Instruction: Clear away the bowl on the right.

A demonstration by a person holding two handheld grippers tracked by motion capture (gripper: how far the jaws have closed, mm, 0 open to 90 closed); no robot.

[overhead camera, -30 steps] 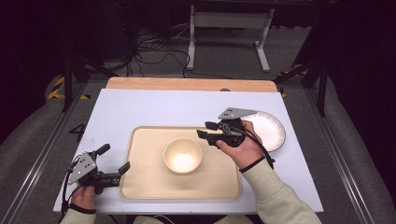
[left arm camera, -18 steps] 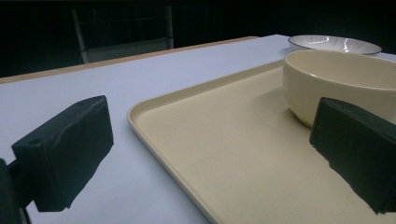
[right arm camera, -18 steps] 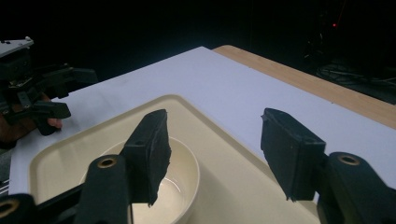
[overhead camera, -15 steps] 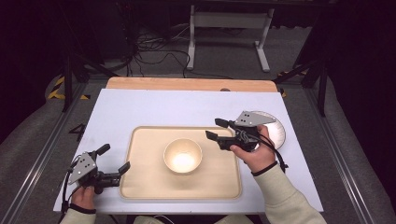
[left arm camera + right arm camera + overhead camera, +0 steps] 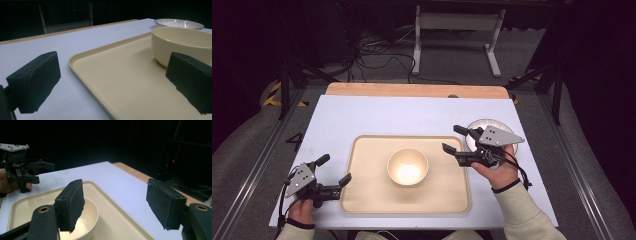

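1. A cream bowl (image 5: 407,167) stands upright near the middle of a beige tray (image 5: 367,200), which lies toward the near edge of the white surface (image 5: 377,115)
2. The right gripper (image 5: 457,139) hangs over the tray's right edge, apart from the bowl, its jaws spread with nothing between them; they have just been opening
3. A white plate (image 5: 484,125) lies by the right edge of the surface, partly hidden behind that gripper
4. The left gripper (image 5: 333,169) sits at the near left corner of the surface, jaws apart and empty, one tip just over the tray's left rim
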